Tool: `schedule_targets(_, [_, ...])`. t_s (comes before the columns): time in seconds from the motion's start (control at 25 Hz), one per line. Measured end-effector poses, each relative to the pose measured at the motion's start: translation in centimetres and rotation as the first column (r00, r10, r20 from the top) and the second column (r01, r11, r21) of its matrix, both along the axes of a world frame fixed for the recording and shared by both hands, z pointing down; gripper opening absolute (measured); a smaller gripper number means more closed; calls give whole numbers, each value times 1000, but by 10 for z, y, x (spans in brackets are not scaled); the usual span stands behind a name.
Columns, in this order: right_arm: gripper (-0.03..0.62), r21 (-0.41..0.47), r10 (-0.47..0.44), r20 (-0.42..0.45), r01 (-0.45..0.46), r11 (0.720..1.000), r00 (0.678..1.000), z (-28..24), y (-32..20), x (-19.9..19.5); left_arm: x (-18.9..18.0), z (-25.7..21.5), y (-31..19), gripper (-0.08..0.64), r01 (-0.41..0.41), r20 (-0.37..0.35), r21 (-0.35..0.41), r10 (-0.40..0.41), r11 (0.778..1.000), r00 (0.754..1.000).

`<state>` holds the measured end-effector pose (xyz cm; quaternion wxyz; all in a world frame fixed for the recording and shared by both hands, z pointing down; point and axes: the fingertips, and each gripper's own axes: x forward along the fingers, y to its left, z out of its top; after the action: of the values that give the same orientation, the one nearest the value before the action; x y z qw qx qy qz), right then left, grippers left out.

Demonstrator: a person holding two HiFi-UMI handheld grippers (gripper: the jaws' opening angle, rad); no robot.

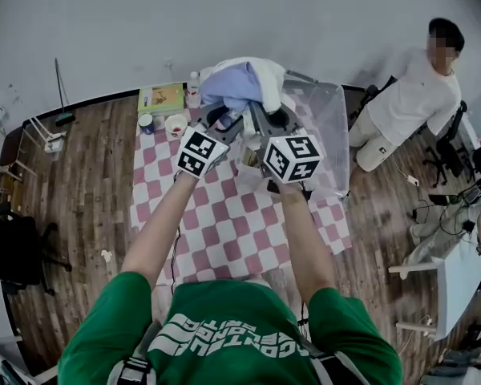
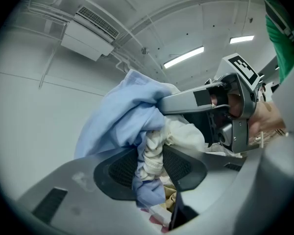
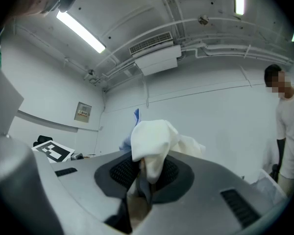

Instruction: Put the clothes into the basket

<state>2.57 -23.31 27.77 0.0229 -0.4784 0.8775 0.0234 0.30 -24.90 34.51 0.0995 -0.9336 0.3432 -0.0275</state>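
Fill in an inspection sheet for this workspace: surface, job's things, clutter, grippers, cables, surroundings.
Surface: checked tablecloth, pink and white.
Job's things: clothes, a light blue and white bundle held up off the tablecloth; clear basket at its right edge, contents cannot be told.
Clutter: book, bottle, cup and bowl at the far left corner.
Grippers: left gripper shut on the clothes; right gripper shut on their white part.
Cables: loose cables on the floor at right.
Surroundings: wooden floor; person in white beside the basket.
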Motion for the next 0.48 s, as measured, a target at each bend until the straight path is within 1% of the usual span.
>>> schedule_targets(0.2, [67, -2, 73, 18, -73, 997, 997, -3, 1, 63, 64, -4, -1, 161, -73, 15, 7, 73, 997, 997])
schedule_targets(0.32, [67, -9, 127, 24, -127, 992, 992, -2, 5, 106, 109, -3, 3, 160, -119, 15, -5, 119, 993, 993])
schedule_targets(0.48, [67, -21, 170, 26, -170, 985, 985, 4, 7, 153, 156, 4, 6, 160, -170, 9, -27, 170, 985, 985])
